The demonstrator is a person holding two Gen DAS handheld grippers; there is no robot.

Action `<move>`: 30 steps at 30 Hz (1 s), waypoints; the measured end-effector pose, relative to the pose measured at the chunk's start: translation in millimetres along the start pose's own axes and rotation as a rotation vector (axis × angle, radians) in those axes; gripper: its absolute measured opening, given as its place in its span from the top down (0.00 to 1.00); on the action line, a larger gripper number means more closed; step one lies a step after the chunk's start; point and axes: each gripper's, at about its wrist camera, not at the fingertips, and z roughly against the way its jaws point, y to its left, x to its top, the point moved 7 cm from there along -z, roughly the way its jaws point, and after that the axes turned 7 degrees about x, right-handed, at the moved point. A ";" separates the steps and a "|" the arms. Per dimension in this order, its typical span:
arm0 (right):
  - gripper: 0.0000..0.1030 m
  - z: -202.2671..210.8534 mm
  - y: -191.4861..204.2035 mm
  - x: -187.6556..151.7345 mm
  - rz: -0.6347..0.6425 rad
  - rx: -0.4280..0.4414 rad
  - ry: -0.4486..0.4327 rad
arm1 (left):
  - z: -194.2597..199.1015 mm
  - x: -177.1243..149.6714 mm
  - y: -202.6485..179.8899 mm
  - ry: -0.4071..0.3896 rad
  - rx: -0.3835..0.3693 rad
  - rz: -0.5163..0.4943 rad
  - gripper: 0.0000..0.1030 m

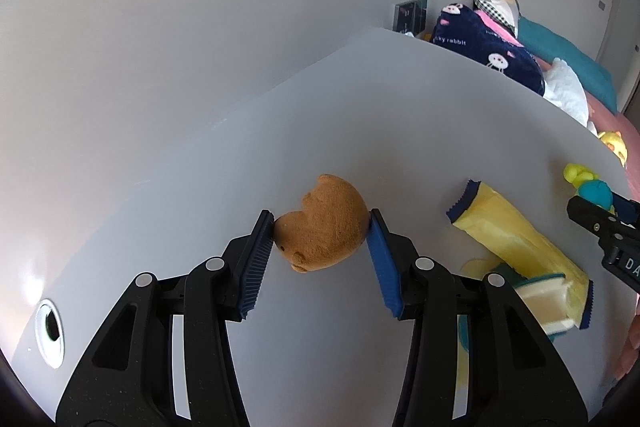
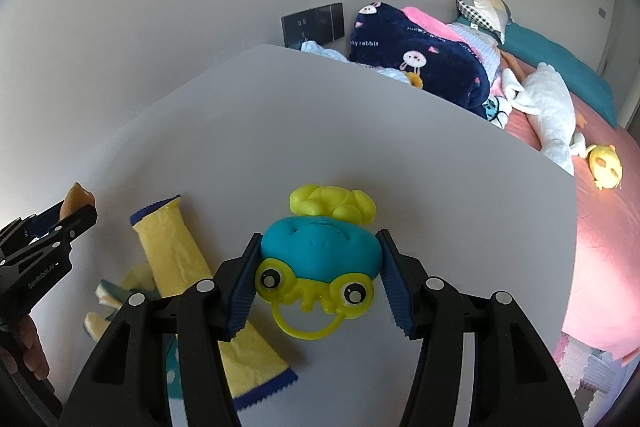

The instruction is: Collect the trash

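My left gripper (image 1: 320,223) is shut on a brown plush bear head (image 1: 322,227), its blue pads touching both sides, just above the white table (image 1: 360,107). My right gripper (image 2: 319,241) is shut on a teal and yellow-green frog toy (image 2: 320,251), pads against the teal body. A yellow wrapper with blue serrated ends (image 1: 516,239) lies on the table between the grippers; it also shows in the right wrist view (image 2: 176,243). A small yellow and teal piece of packaging (image 1: 548,303) lies beside it.
The table has a round cable hole (image 1: 50,327) at the left. Behind the table's far edge is a bed with a navy rabbit blanket (image 2: 420,59), a white plush (image 2: 556,111), a yellow toy (image 2: 606,163) and pillows. A black wall socket (image 2: 312,25) sits on the wall.
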 end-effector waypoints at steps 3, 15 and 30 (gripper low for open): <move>0.44 10.0 0.0 -3.1 -0.006 0.012 -0.005 | 7.6 -1.3 0.3 -0.004 0.002 0.002 0.54; 0.44 57.0 -7.4 -23.7 -0.037 0.031 -0.031 | 65.4 -4.9 -12.5 -0.065 -0.020 -0.024 0.54; 0.44 121.1 -27.1 -51.6 -0.044 0.013 -0.068 | 116.2 -26.6 -63.3 -0.097 -0.087 -0.087 0.54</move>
